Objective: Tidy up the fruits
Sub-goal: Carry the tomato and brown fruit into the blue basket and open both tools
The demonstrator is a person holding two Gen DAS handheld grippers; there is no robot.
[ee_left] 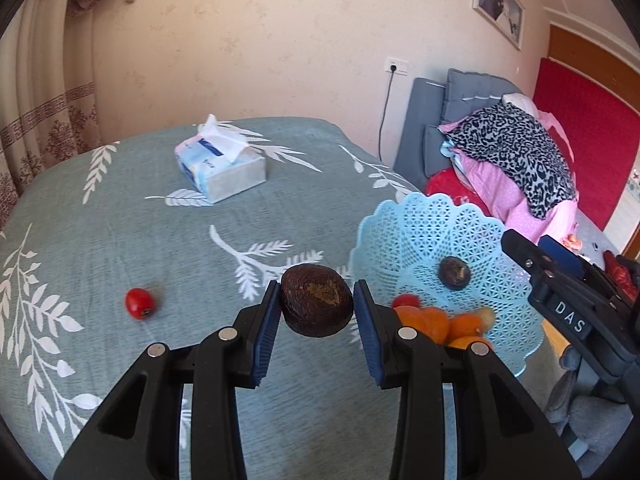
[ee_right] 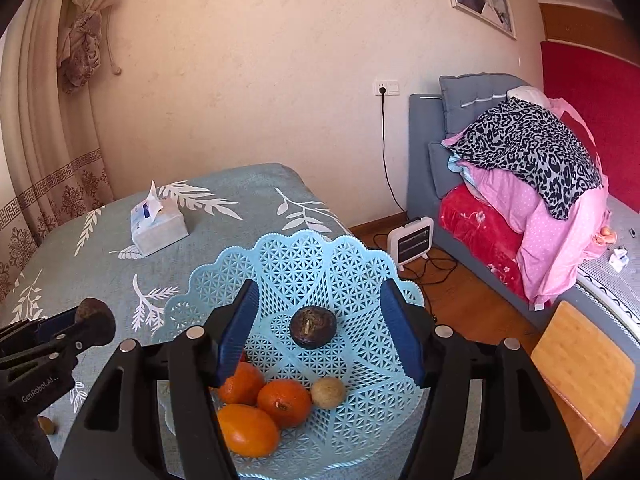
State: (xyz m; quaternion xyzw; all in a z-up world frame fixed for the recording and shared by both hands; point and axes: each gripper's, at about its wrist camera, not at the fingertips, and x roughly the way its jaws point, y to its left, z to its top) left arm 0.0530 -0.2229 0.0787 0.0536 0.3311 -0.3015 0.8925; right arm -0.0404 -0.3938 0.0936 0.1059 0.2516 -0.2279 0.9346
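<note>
My left gripper (ee_left: 316,304) is shut on a dark brown round fruit (ee_left: 316,300) and holds it above the table, just left of the light blue lattice basket (ee_left: 424,224). The held fruit also shows in the right wrist view (ee_right: 94,320). My right gripper (ee_right: 320,328) is open and empty over the basket (ee_right: 320,264). In the basket lie a second dark fruit (ee_right: 313,327), three oranges (ee_right: 284,402), a small tan fruit (ee_right: 328,392) and a partly hidden red fruit (ee_left: 405,301). A red tomato (ee_left: 139,303) lies on the cloth at left.
A tissue box (ee_left: 220,168) stands at the back of the table with the blue leaf-patterned cloth (ee_left: 120,240). A small heater (ee_right: 412,244) and cable are on the floor to the right. A bed with piled bedding (ee_right: 520,168) is beyond. A wooden board (ee_right: 584,360) sits at right.
</note>
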